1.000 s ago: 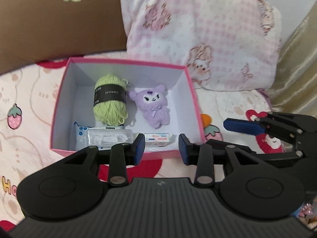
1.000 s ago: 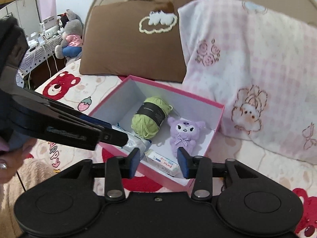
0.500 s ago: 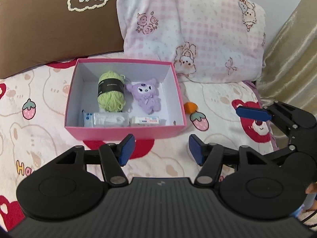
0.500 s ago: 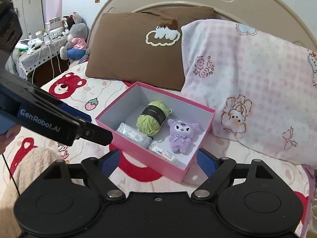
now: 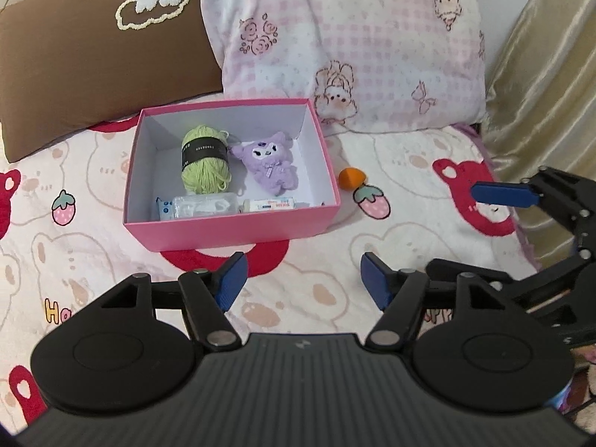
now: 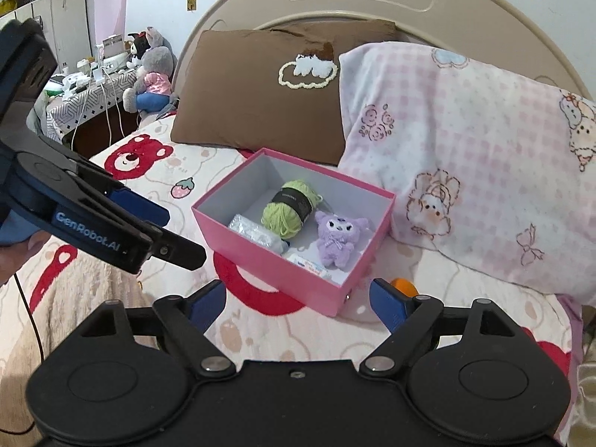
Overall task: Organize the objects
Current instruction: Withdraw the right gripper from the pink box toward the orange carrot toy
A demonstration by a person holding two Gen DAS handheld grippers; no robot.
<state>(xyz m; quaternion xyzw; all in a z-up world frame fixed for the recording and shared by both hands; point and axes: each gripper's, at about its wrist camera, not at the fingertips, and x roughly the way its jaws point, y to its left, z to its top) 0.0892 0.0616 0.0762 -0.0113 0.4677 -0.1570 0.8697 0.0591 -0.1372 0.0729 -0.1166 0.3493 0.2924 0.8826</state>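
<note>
Both grippers had backed away from the pink box [image 5: 238, 229] and spread wider. Left gripper [image 5: 300, 285] and right gripper [image 6: 298, 303] hung empty, jaws apart. Box on bedspread [image 5: 335, 279] held green yarn [image 5: 204, 158], purple plush [image 5: 270, 164]; orange object [image 5: 351, 178] just beside it.
</note>
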